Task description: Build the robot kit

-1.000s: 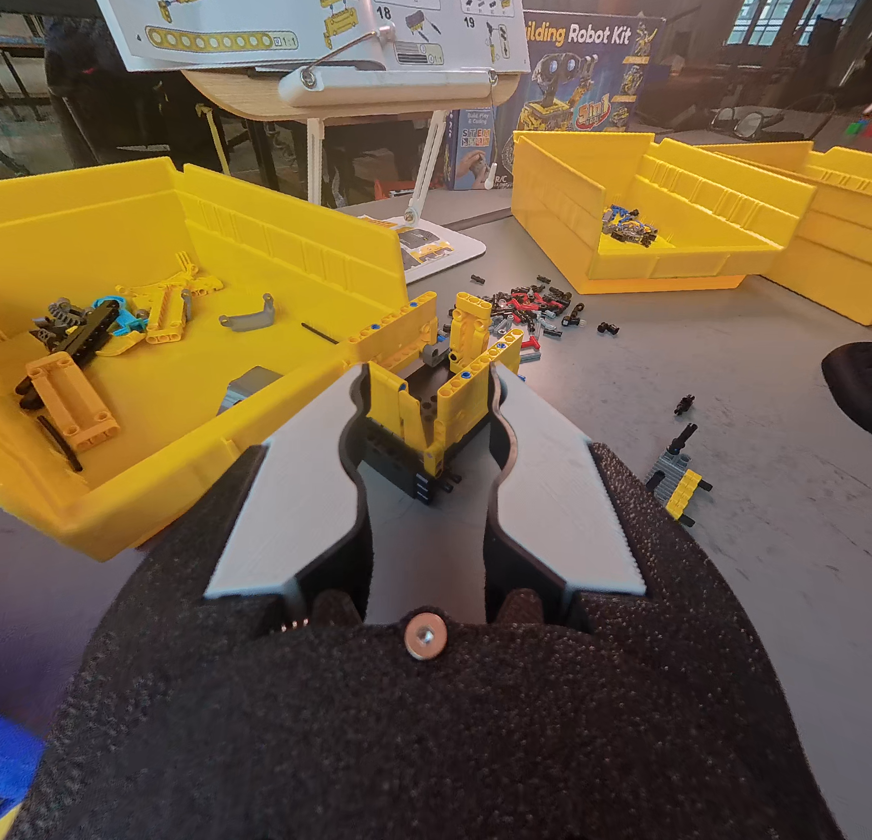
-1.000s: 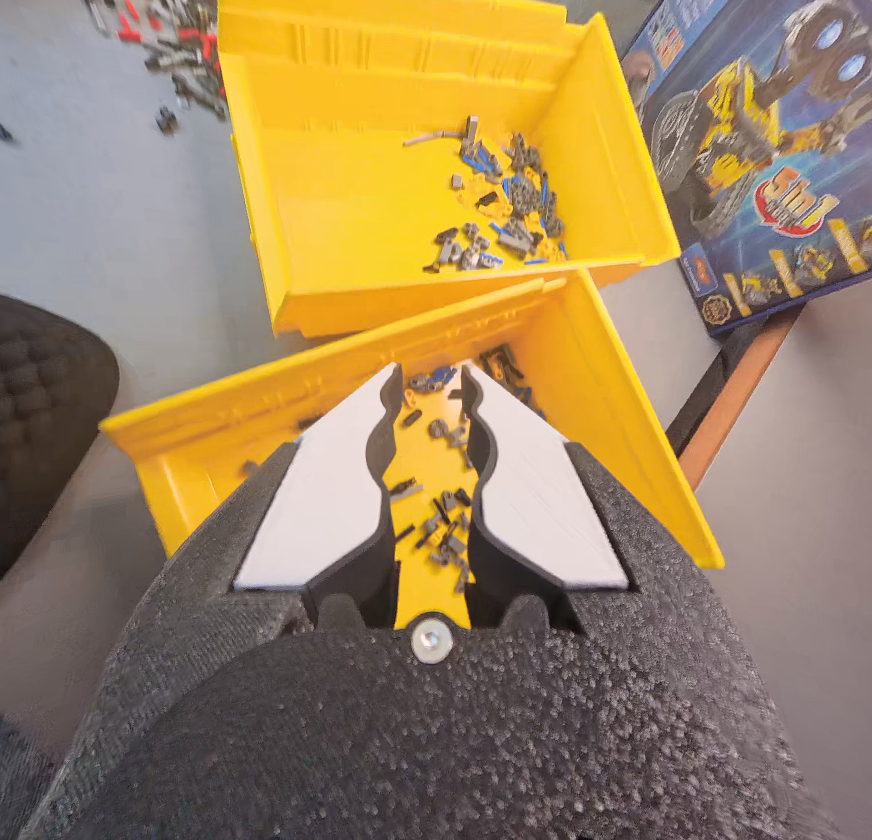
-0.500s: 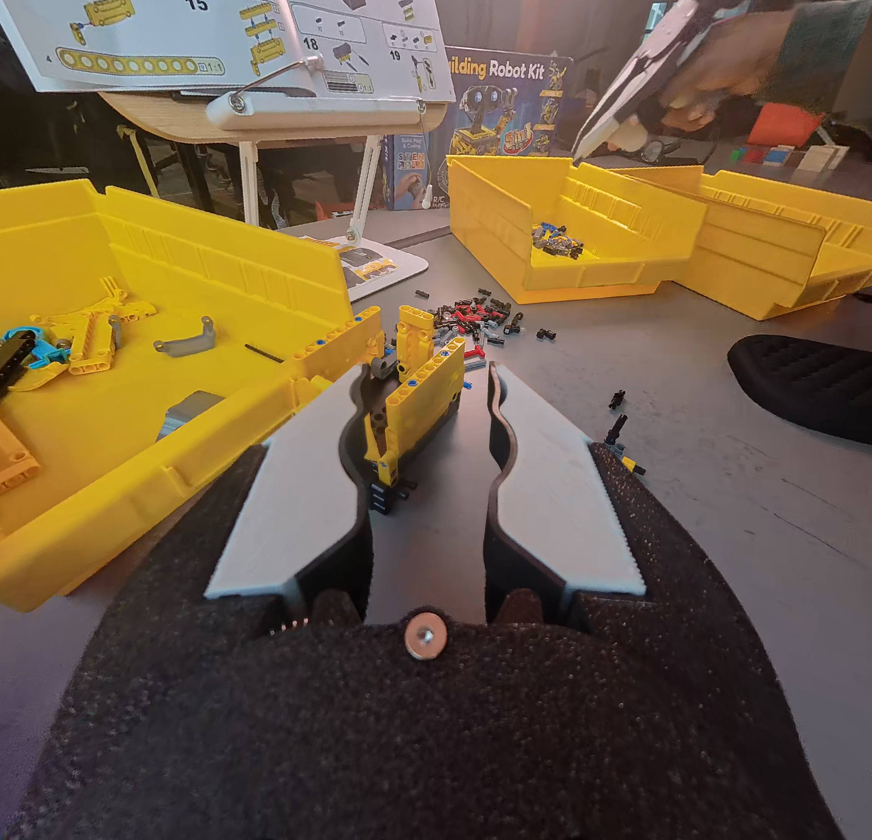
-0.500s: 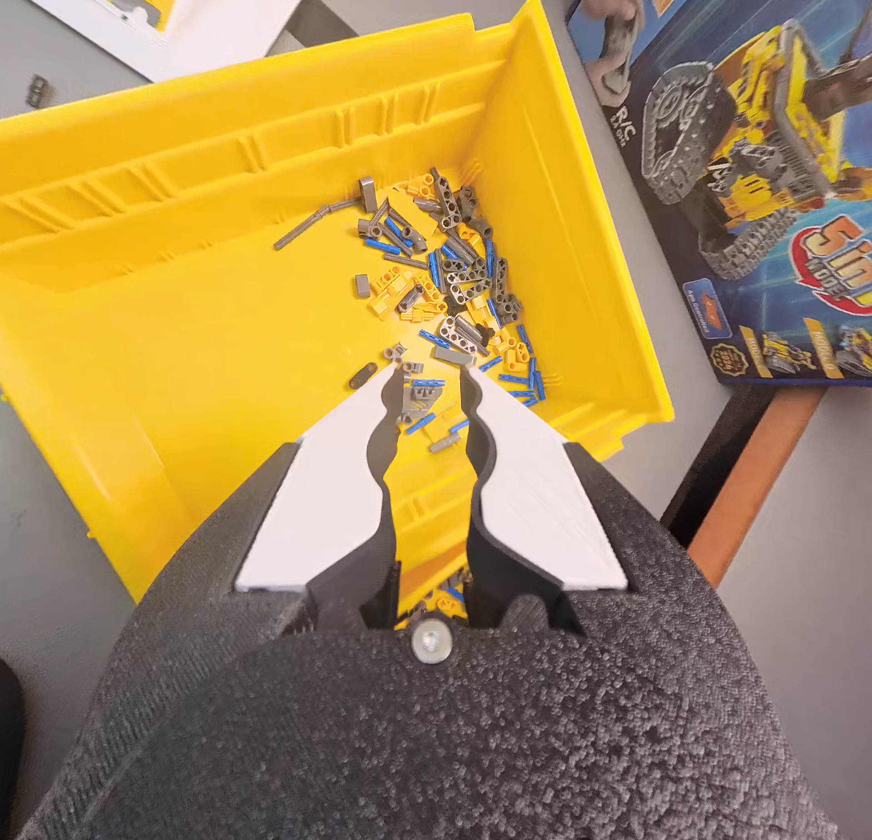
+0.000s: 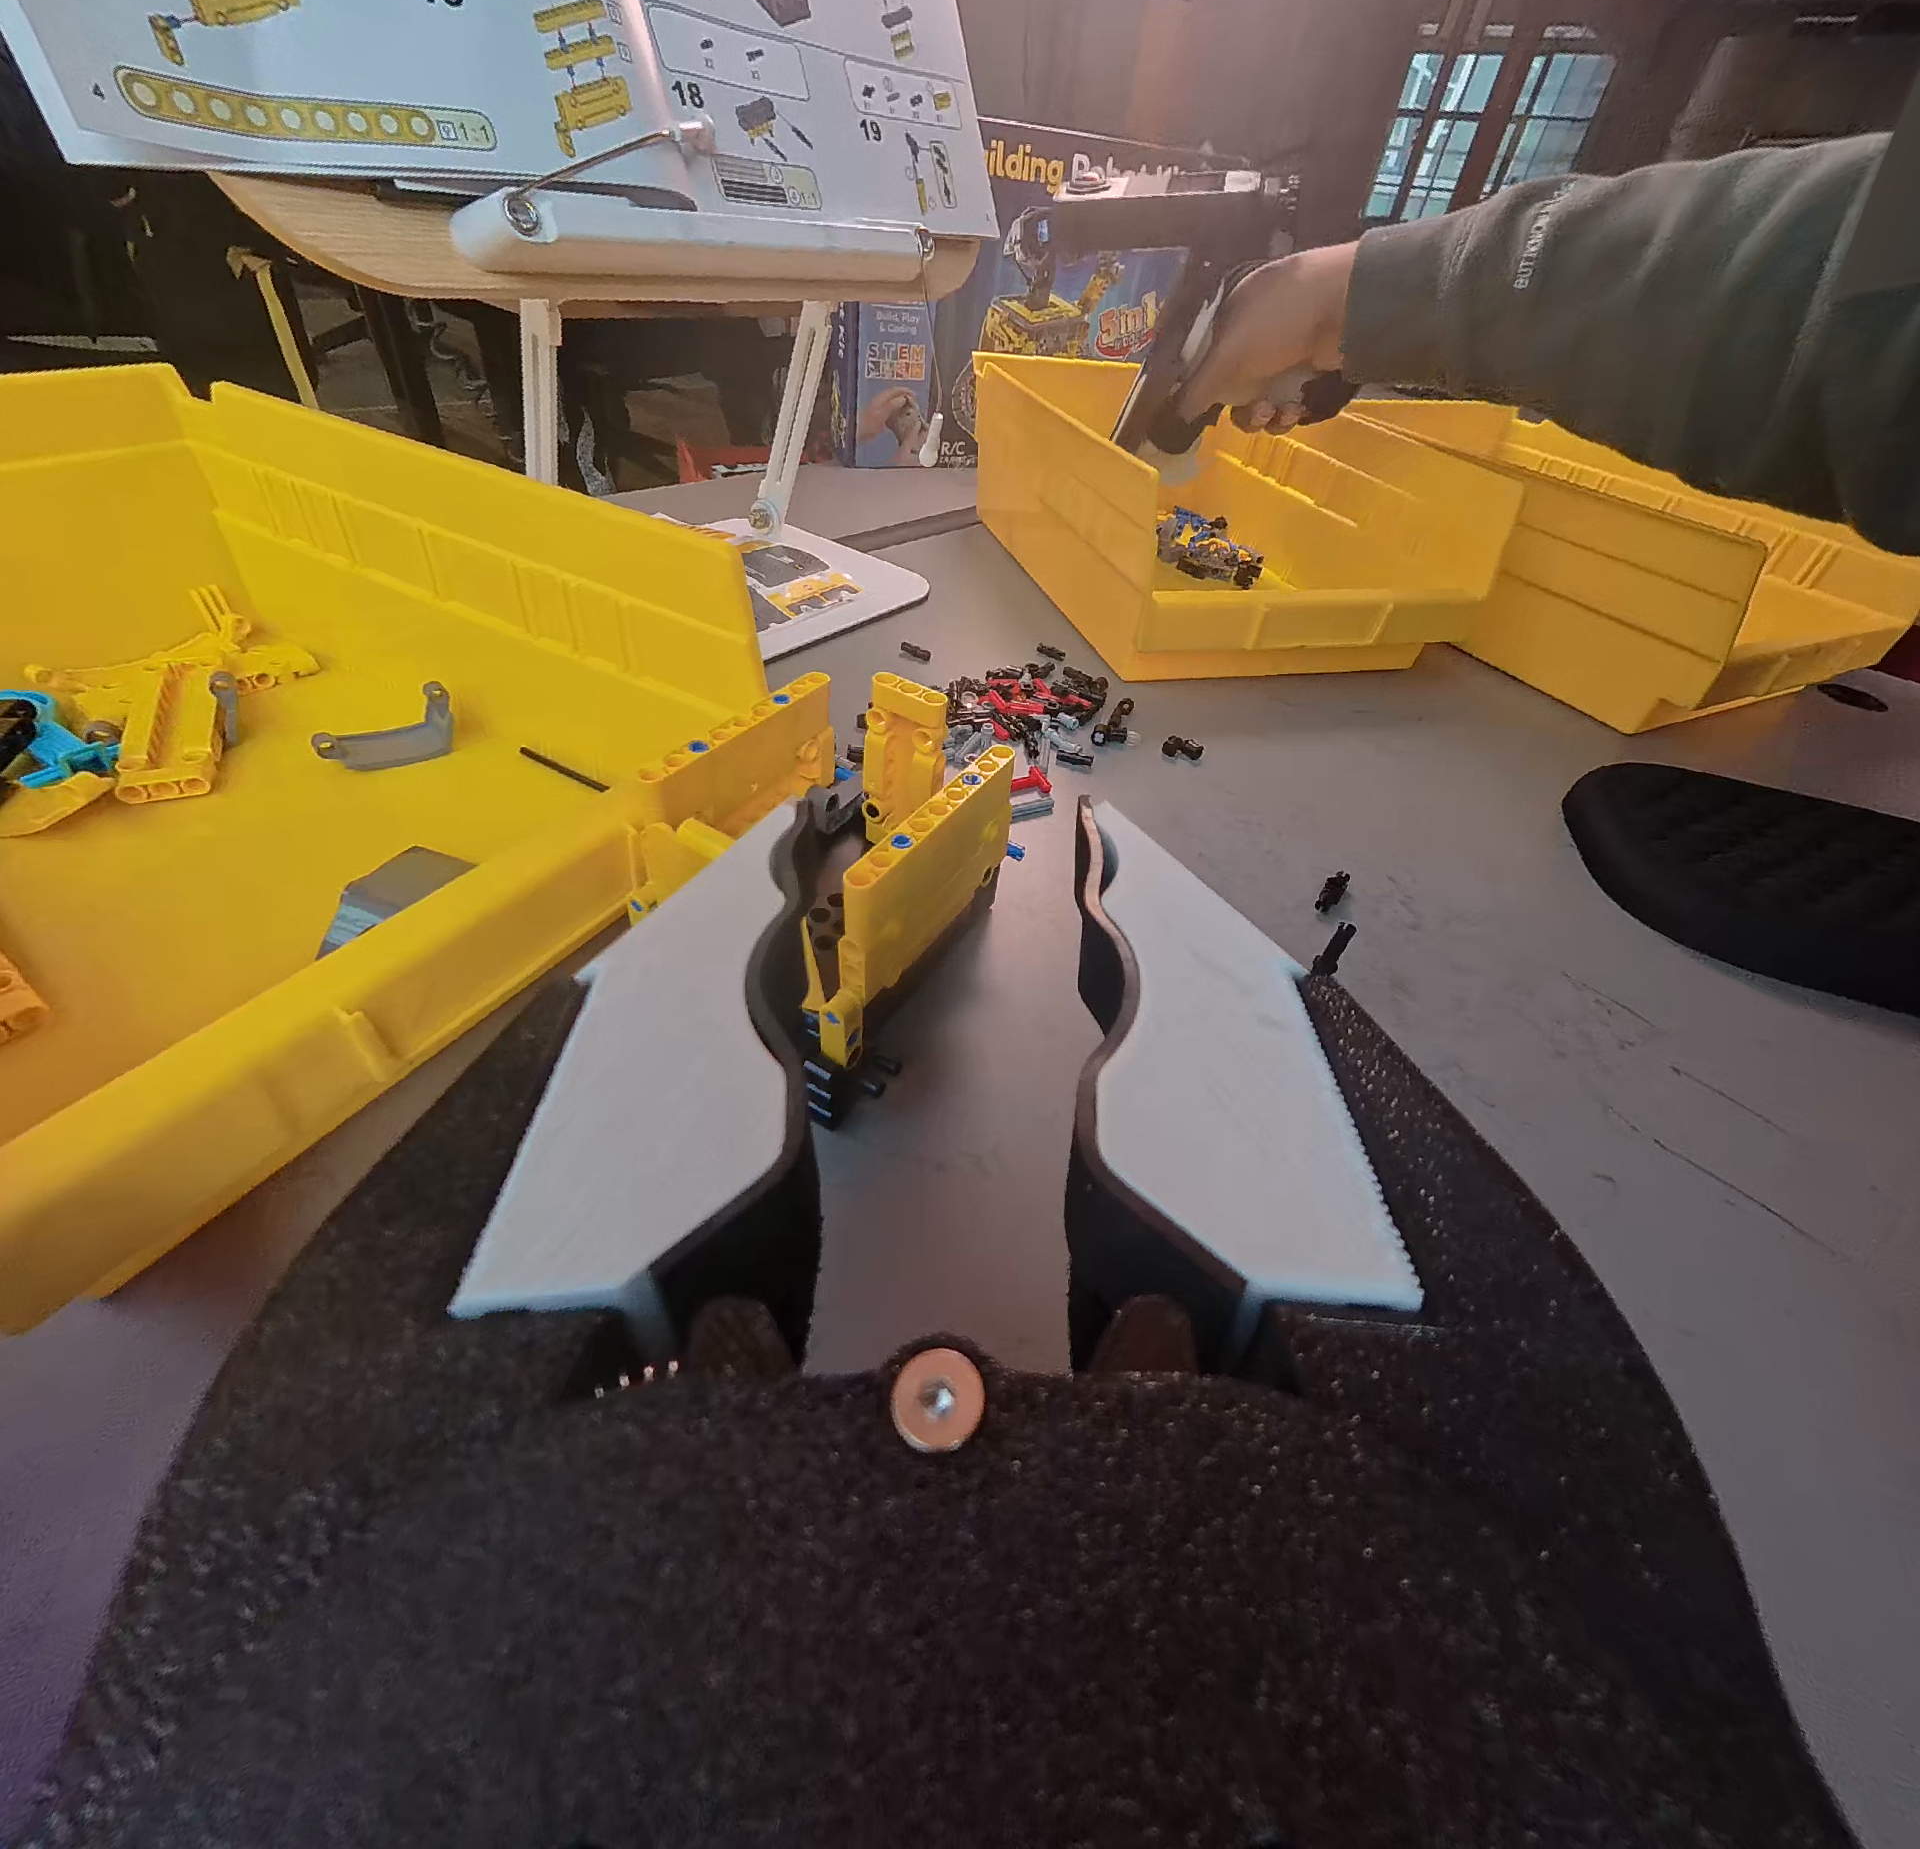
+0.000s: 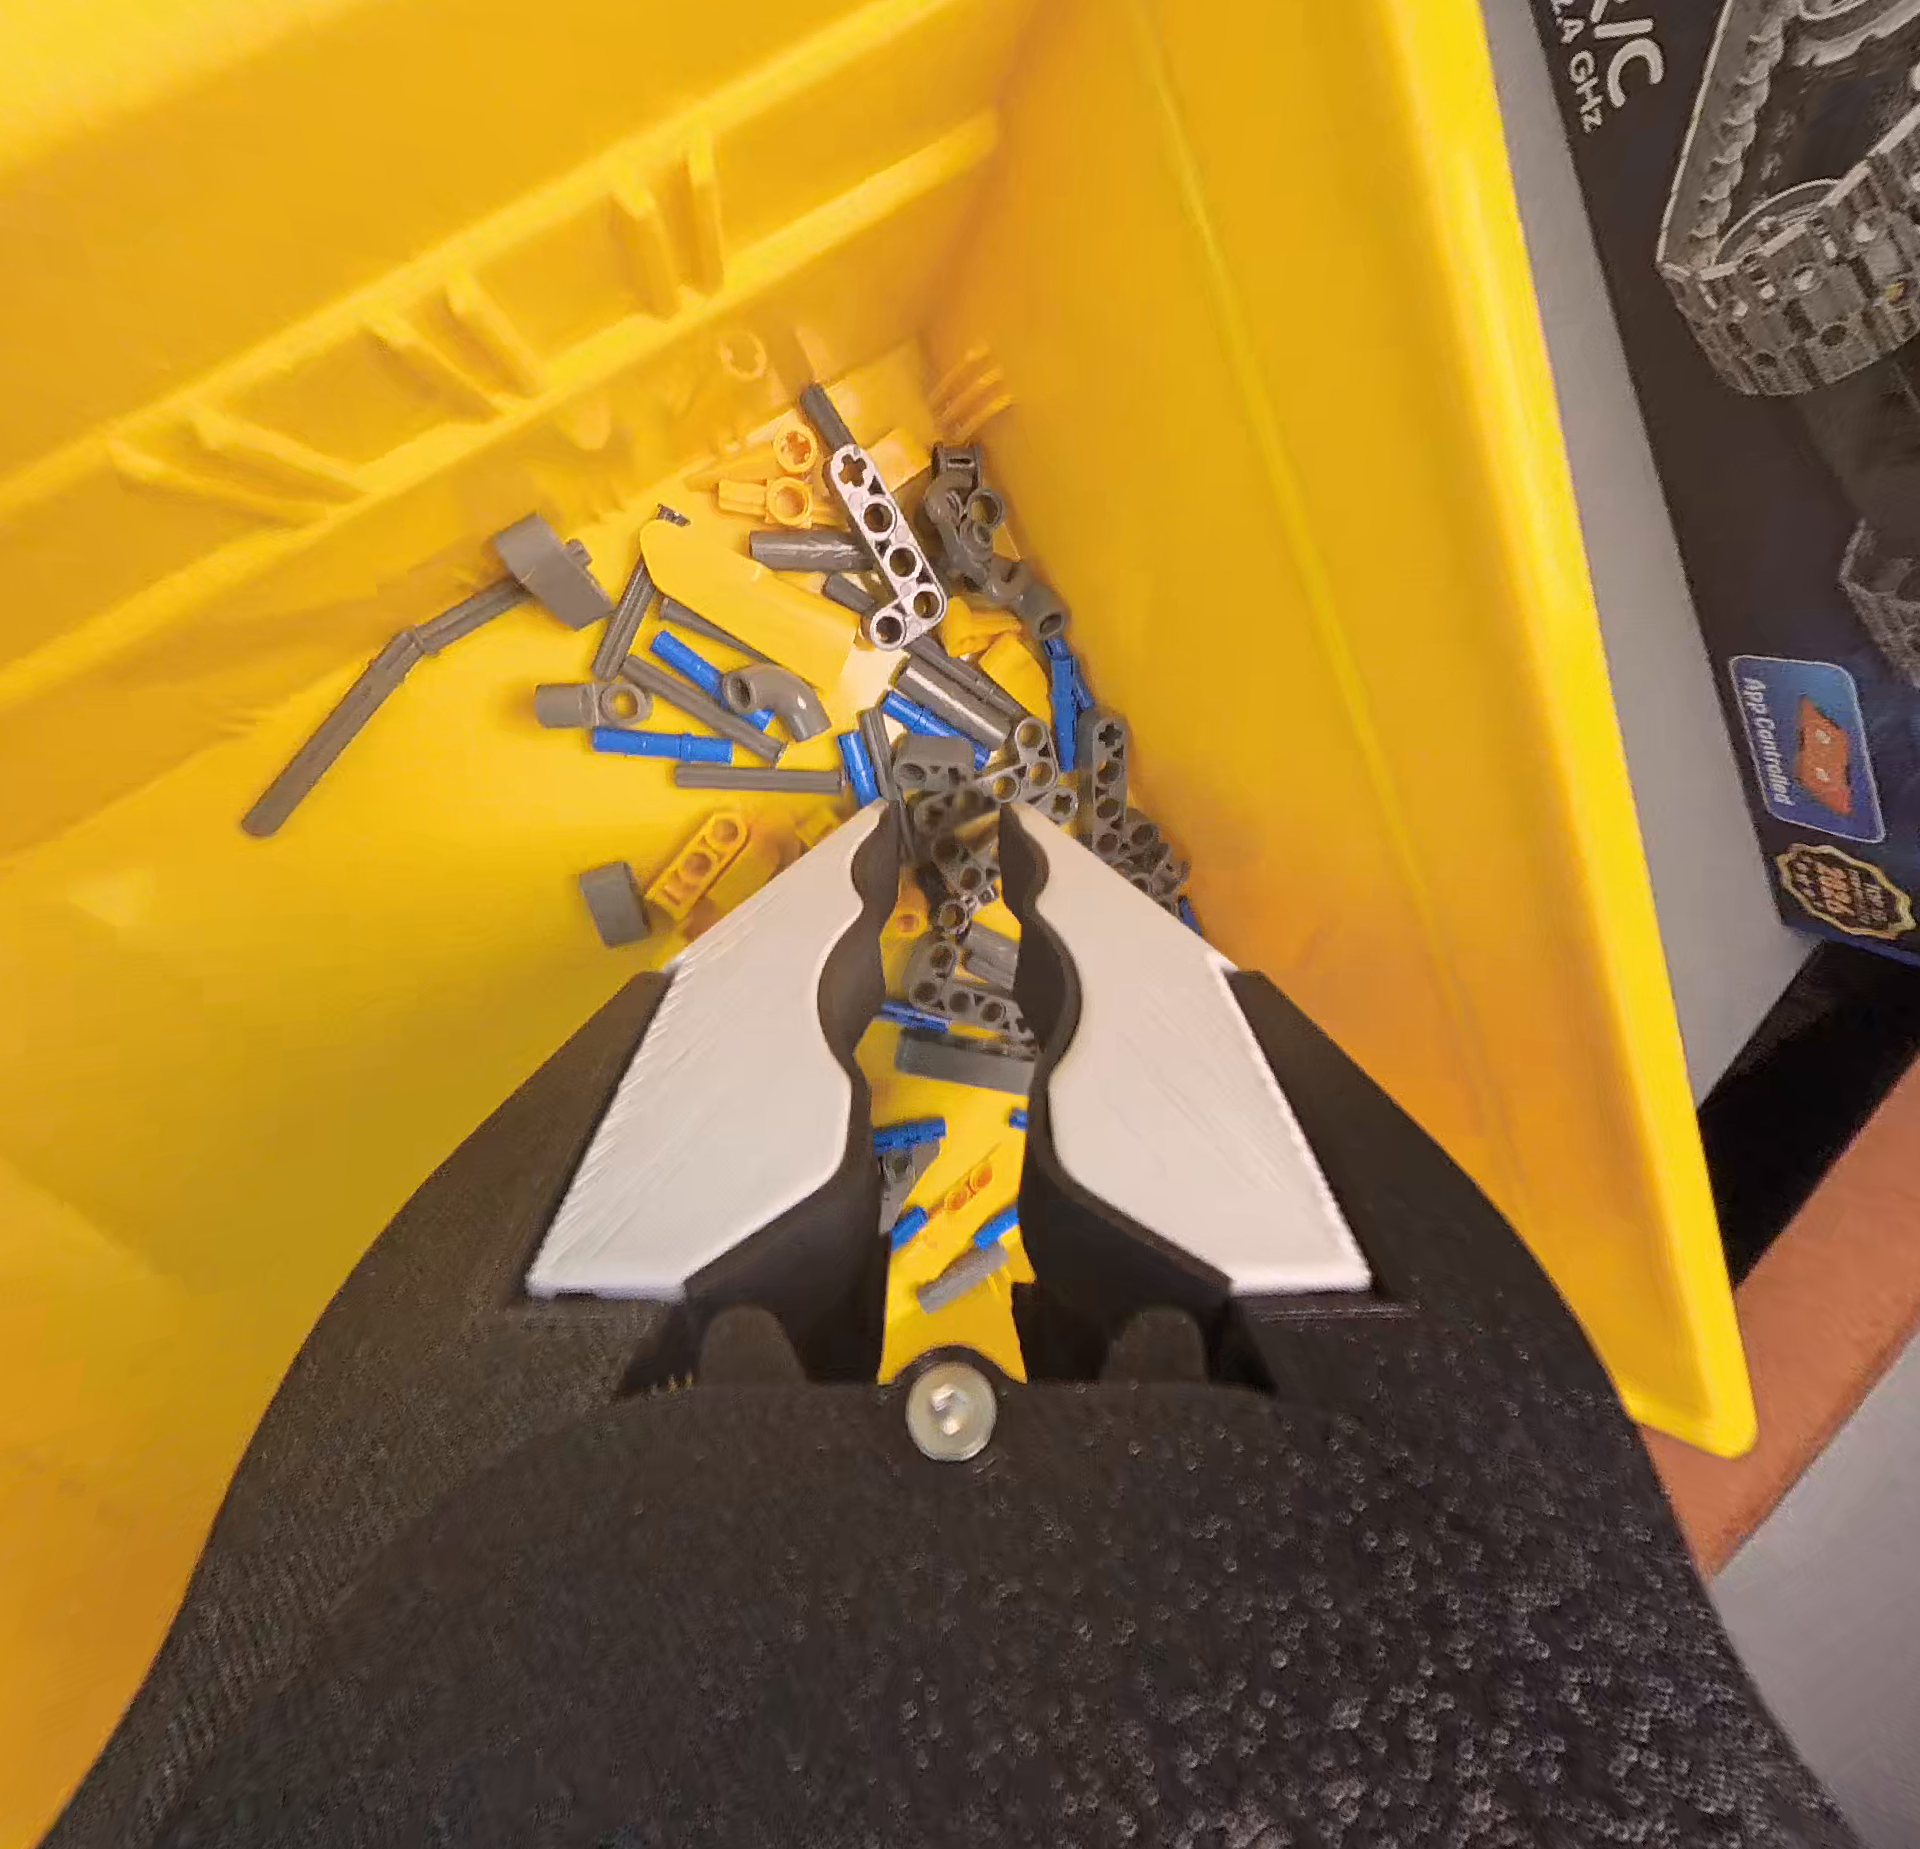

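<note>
Three yellow bins show in the left wrist view: a big one (image 5: 343, 978) at 9 o'clock and two at 2 o'clock, the nearer (image 5: 1081, 573) holding small parts, the farther (image 5: 1662, 604) cut off by the frame. The left tongs (image 5: 940, 833) stand wide apart over the grey table (image 5: 1455, 1020); a yellow-and-black brick assembly (image 5: 914, 885) stands between them against the left finger, and I cannot tell whether they touch. Loose red and black pins (image 5: 1029, 708) lie at 12 o'clock.

Only the right wrist view shows the pile of grey, blue and yellow pieces (image 6: 935, 677) in the bin's (image 6: 312, 241) corner. The right tongs (image 6: 948, 812) are narrowly parted, tips on the pile; any grip is hard to make out. A kit box (image 6: 1766, 449) is cut off at 3 o'clock.
</note>
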`<act>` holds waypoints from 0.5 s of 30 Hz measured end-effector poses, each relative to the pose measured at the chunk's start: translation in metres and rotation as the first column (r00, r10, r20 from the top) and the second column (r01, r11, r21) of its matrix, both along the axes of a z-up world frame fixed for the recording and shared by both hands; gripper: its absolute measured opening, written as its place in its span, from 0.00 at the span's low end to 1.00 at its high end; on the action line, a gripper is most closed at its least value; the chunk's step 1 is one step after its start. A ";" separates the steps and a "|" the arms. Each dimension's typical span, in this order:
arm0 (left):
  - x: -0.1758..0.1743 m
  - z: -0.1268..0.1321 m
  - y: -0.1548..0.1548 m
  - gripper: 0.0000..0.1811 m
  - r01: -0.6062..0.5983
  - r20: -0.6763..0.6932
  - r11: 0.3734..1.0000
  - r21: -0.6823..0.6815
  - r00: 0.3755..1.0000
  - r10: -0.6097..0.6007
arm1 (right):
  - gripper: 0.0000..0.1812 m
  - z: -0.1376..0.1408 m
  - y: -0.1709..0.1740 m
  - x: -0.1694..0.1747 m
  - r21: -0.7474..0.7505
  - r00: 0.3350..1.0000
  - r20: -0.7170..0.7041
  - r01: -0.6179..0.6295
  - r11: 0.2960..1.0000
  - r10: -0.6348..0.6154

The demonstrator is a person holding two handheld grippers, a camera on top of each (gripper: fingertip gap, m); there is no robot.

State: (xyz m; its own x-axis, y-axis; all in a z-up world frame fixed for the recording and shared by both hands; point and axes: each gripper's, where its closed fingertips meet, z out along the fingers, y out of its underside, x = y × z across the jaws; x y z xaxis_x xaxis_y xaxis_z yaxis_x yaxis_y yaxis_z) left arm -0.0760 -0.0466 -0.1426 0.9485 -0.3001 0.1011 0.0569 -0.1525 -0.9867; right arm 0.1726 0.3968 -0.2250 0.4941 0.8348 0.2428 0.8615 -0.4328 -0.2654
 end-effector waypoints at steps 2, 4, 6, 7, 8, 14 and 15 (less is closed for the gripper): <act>-0.001 0.000 0.000 0.27 -0.003 0.001 1.000 0.001 1.000 0.003 | 0.10 -0.007 0.003 -0.006 -0.003 0.999 -0.033 0.015 1.000 -0.015; -0.002 0.000 0.000 0.27 -0.005 0.008 1.000 -0.001 1.000 0.005 | 0.11 -0.007 0.007 -0.011 0.002 0.997 -0.072 0.020 1.000 -0.020; -0.003 -0.001 0.001 0.27 -0.007 0.018 1.000 -0.007 1.000 0.007 | 0.11 -0.007 0.005 -0.011 -0.013 0.997 -0.080 0.013 1.000 -0.014; -0.003 -0.001 0.001 0.27 -0.006 0.023 1.000 -0.009 1.000 0.006 | 0.11 -0.007 0.002 -0.011 -0.028 0.996 -0.087 0.009 1.000 -0.011; -0.004 -0.001 0.001 0.27 -0.006 0.027 1.000 -0.011 1.000 0.006 | 0.11 -0.007 -0.002 -0.011 -0.046 0.996 -0.093 0.002 0.999 -0.007; -0.004 -0.001 0.002 0.27 -0.006 0.032 1.000 -0.012 0.999 0.006 | 0.07 -0.004 -0.034 -0.008 -0.140 0.994 -0.074 -0.095 0.986 0.085; -0.004 -0.001 0.002 0.27 -0.005 0.032 1.000 -0.012 0.999 0.005 | 0.06 -0.003 -0.038 -0.008 -0.155 0.992 -0.077 -0.107 0.982 0.096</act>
